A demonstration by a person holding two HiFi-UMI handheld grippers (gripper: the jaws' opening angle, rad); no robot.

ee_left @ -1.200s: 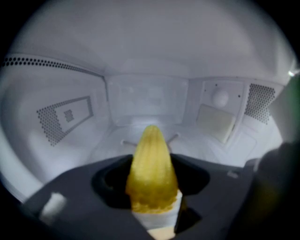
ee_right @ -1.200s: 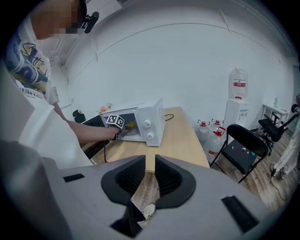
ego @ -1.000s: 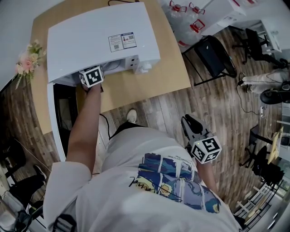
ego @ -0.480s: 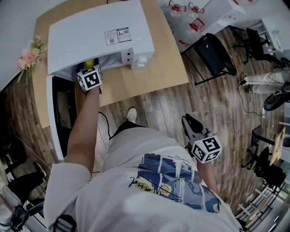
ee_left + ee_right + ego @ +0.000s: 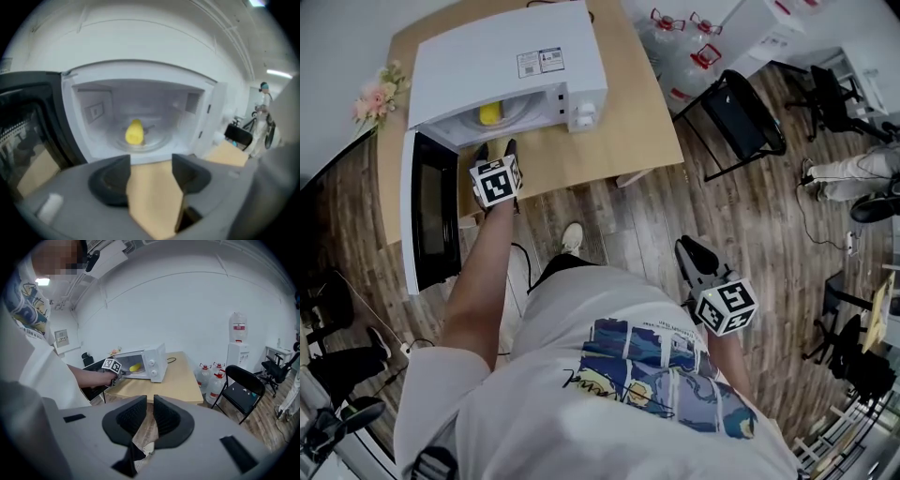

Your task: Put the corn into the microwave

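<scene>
Head view looks steeply down on a white microwave (image 5: 506, 66) standing on a wooden worktop (image 5: 619, 122), its dark-windowed door (image 5: 431, 216) swung wide open to the left. The corn (image 5: 490, 114), a short yellow cob, lies inside the cavity on the glass turntable (image 5: 154, 140), left of centre – clear of the walls and touching no claw. The left claw (image 5: 495, 150) hangs just outside the microwave's opening, over the worktop's front edge and pointing at the cavity; the left gripper view shows its two dark jaws spread wide and now closing, with only bare worktop between them and the corn well beyond the tips. The right claw (image 5: 694, 258) is held low at the person's right side, well away from the worktop and above the wood-plank floor (image 5: 750, 244); the right gripper view shows its ribbed jaws drawn almost together – a thin sliver of floor between them and nothing in their grip. A black folding chair (image 5: 741, 112) stands to the right of the worktop, water bottles (image 5: 675, 19) sit behind it by the wall, and a small bunch of flowers (image 5: 380, 89) rests at the worktop's far left corner.
</scene>
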